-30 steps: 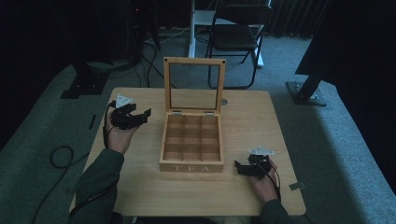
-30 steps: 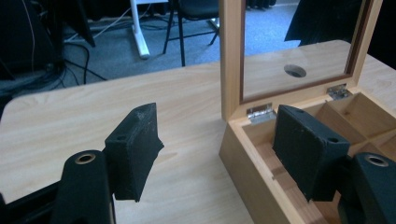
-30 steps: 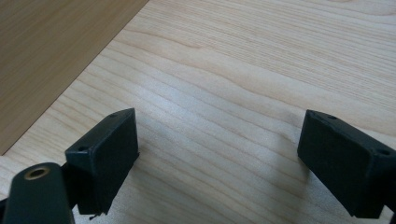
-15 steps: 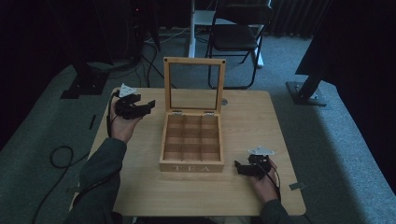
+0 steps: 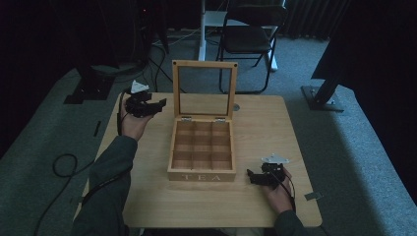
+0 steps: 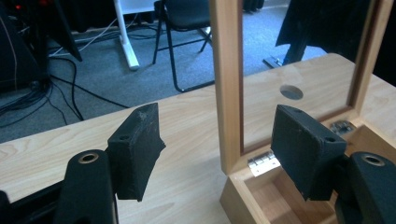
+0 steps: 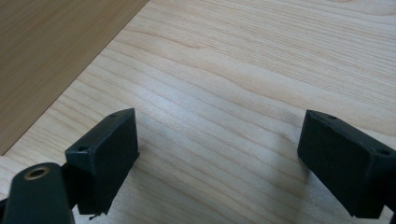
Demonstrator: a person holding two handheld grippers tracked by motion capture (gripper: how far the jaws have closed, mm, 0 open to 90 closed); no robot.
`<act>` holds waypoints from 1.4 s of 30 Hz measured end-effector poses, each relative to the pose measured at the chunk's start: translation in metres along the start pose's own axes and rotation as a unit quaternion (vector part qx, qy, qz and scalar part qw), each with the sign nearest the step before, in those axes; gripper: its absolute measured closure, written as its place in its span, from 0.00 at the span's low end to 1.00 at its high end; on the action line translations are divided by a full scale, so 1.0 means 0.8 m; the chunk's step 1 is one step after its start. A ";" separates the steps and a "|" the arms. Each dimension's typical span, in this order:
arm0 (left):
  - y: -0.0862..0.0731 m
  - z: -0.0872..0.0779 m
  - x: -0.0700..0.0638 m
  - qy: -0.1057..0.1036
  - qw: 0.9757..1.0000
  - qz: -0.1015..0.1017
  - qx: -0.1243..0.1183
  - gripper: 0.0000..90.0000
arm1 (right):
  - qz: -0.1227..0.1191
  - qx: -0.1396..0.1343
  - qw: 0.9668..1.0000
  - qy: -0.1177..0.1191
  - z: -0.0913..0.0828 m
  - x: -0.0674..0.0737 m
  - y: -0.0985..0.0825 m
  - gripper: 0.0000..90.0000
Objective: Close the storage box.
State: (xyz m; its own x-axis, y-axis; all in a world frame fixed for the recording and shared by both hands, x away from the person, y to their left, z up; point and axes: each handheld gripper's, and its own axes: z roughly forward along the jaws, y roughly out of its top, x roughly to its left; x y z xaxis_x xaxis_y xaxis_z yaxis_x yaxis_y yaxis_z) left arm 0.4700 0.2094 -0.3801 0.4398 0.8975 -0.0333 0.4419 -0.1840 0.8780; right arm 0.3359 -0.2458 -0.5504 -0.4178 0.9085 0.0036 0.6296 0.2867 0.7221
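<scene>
A wooden tea box [image 5: 201, 177] marked TEA stands mid-table, its compartments empty and its glass-paned lid [image 5: 204, 65] upright. My left gripper [image 5: 161, 103] hovers just left of the lid and points at its left rail. In the left gripper view that rail [image 6: 227, 84] stands in line with the gap of my left gripper [image 6: 219, 144]; the pads do not touch it. The jaws have just been closing and stand open. My right gripper [image 5: 251, 176] rests open on the table right of the box front, with bare wood between the jaws of my right gripper [image 7: 219, 158] and the box wall [image 7: 51, 56] beside it.
The table [image 5: 295, 137] has a round hole [image 5: 236, 106] behind the lid. A folding chair [image 5: 251, 39], a white post [image 5: 201, 29] and dark stands sit on the carpet beyond. Cables [image 5: 64, 164] lie on the floor at left.
My left gripper has moved away from the person and right, from beside the box toward the lid's left rail. The right gripper has stayed put.
</scene>
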 end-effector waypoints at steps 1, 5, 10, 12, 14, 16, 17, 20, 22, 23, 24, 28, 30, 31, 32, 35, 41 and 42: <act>0.001 0.001 0.000 0.001 1.000 0.001 -0.001 0.37 | 0.000 0.000 1.000 0.000 0.000 0.000 0.000 0.13; 0.004 0.007 0.001 0.001 1.000 0.002 -0.004 0.37 | 0.000 0.000 1.000 0.000 0.000 0.000 0.000 0.13; 0.009 0.014 0.002 -0.001 1.000 0.007 -0.002 0.36 | 0.000 0.000 1.000 0.000 0.000 0.000 0.000 0.13; 0.010 0.018 0.002 -0.002 1.000 0.008 -0.002 0.36 | 0.000 0.000 1.000 0.000 0.000 0.000 0.000 0.13; 0.010 0.023 0.001 -0.001 1.000 0.011 0.003 0.36 | 0.000 0.000 1.000 0.000 0.000 0.000 0.000 0.13; 0.010 0.029 0.001 -0.002 1.000 0.013 0.006 0.36 | 0.000 0.000 1.000 0.000 0.000 0.000 0.000 0.13; 0.010 0.032 0.001 -0.002 1.000 0.013 0.007 0.36 | 0.000 0.000 1.000 0.000 0.000 0.000 0.000 0.13; 0.012 0.039 0.000 -0.006 1.000 0.020 0.009 0.35 | 0.000 0.000 1.000 0.000 0.000 0.000 0.000 0.13; 0.014 0.043 -0.002 -0.010 1.000 0.025 0.009 0.34 | 0.000 0.000 1.000 0.000 0.000 0.000 0.000 0.13; 0.014 0.046 -0.003 -0.012 1.000 0.025 0.008 0.34 | 0.000 0.000 1.000 0.000 0.000 0.000 0.000 0.13; 0.015 0.048 -0.004 -0.014 1.000 0.026 0.008 0.34 | 0.000 0.000 1.000 0.000 0.000 0.000 0.000 0.13; 0.020 0.061 -0.008 -0.018 0.999 0.026 0.009 0.34 | 0.000 0.000 1.000 0.000 0.000 0.000 0.000 0.13; 0.023 0.067 -0.008 -0.018 1.000 0.022 0.004 0.34 | 0.000 0.000 1.000 0.000 0.000 0.000 0.000 0.13; 0.024 0.070 -0.009 -0.019 1.000 0.021 0.004 0.34 | 0.000 0.000 1.000 0.000 0.000 0.000 0.000 0.13; 0.025 0.074 -0.009 -0.019 1.000 0.023 0.006 0.34 | 0.001 0.000 1.000 0.000 0.000 0.000 0.000 0.13; 0.028 0.080 -0.010 -0.019 1.000 0.023 0.008 0.34 | 0.001 0.000 1.000 0.000 0.000 0.001 0.000 0.13; 0.036 0.095 -0.009 -0.023 0.999 0.017 0.015 0.35 | 0.000 0.000 1.000 0.001 -0.001 0.001 -0.001 0.13; 0.038 0.098 -0.009 -0.022 1.000 0.015 0.016 0.35 | 0.000 0.000 1.000 0.001 -0.001 0.001 -0.001 0.13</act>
State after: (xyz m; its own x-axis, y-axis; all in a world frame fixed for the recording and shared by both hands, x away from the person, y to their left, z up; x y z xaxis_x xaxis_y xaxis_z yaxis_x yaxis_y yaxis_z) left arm 0.5410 0.1659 -0.3908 0.4875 0.8726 -0.0288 0.4527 -0.2244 0.8630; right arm 0.3345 -0.2453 -0.5504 -0.4191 0.9079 0.0058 0.6297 0.2860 0.7223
